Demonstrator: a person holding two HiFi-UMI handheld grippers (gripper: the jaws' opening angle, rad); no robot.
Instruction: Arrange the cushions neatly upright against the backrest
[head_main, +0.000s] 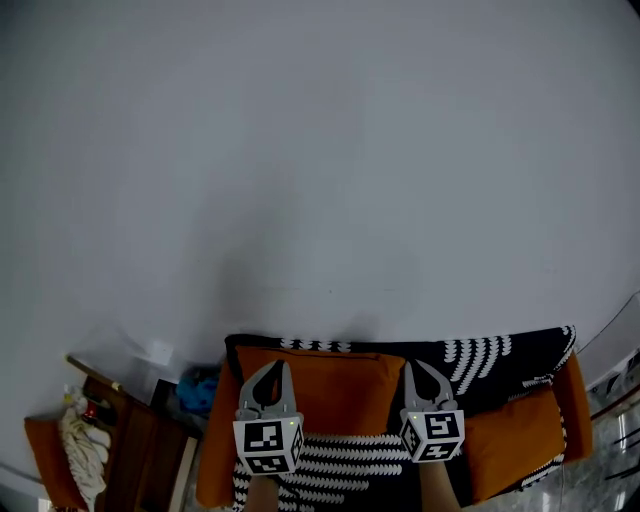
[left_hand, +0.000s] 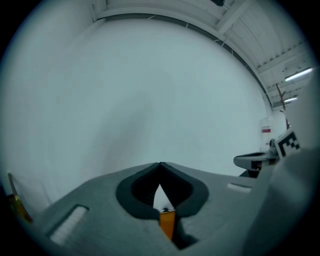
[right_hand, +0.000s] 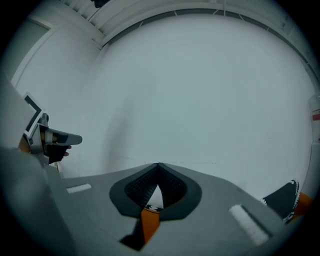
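An orange cushion (head_main: 335, 385) stands upright against the sofa backrest, which is draped with a black and white patterned throw (head_main: 480, 360). A second orange cushion (head_main: 510, 440) leans at the sofa's right end. My left gripper (head_main: 270, 367) is raised in front of the middle cushion's left part and is shut with nothing in it. My right gripper (head_main: 413, 366) hovers by that cushion's right edge, also shut and empty. In the left gripper view the left gripper (left_hand: 160, 164) has its pads together, and a strip of orange cushion (left_hand: 167, 223) shows below them. The right gripper (right_hand: 158, 165) shows the same in its own view, with orange fabric (right_hand: 149, 223) beneath.
A plain white wall (head_main: 320, 150) fills most of every view. Left of the sofa stands a dark wooden side table (head_main: 140, 440) with a blue object (head_main: 198, 388) behind it. At the far left, a white cloth (head_main: 80, 445) lies on an orange seat (head_main: 45, 455).
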